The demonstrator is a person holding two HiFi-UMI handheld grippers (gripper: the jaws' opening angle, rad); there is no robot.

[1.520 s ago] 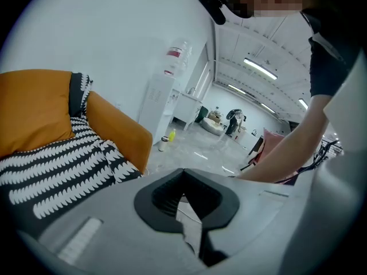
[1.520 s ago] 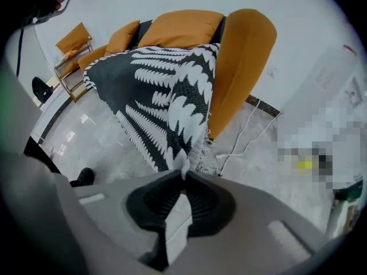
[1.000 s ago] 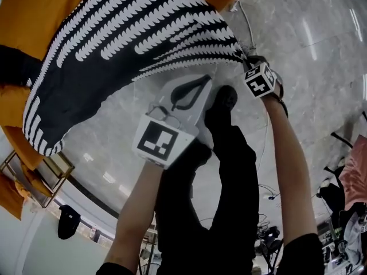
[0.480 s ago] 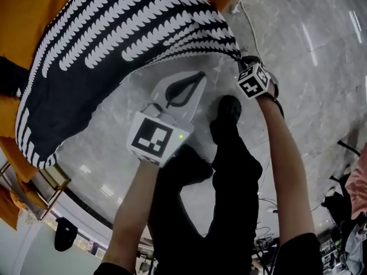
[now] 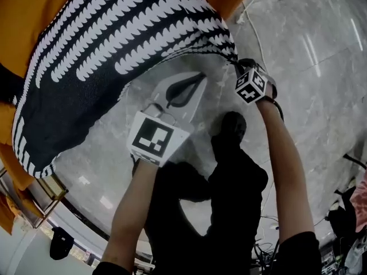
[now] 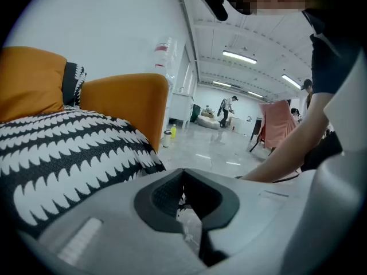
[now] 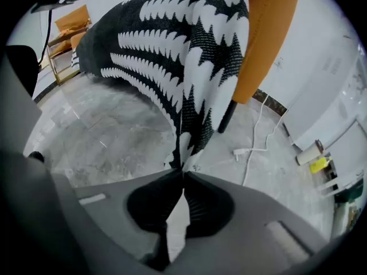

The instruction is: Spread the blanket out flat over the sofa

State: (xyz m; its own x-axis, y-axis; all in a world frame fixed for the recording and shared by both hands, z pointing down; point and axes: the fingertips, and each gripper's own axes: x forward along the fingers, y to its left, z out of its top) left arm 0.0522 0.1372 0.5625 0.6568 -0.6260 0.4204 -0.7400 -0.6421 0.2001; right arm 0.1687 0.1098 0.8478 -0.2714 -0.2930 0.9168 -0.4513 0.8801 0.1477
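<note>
Bright, even light from ceiling strip lamps [image 6: 239, 57] glints in pale streaks off the polished floor [image 5: 321, 44], shadows are soft, all three views bow strongly toward dark vignetted corners, and the left gripper [image 6: 183, 172] looks softly blurred close to its lens.

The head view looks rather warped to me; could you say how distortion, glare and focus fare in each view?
Head view: strong fisheye bending, with light streaks glaring on the polished floor. Left gripper view: dark round vignette, bright ceiling lamps, near foreground soft. Right gripper view: same vignette; the blanket is crisp.
</note>
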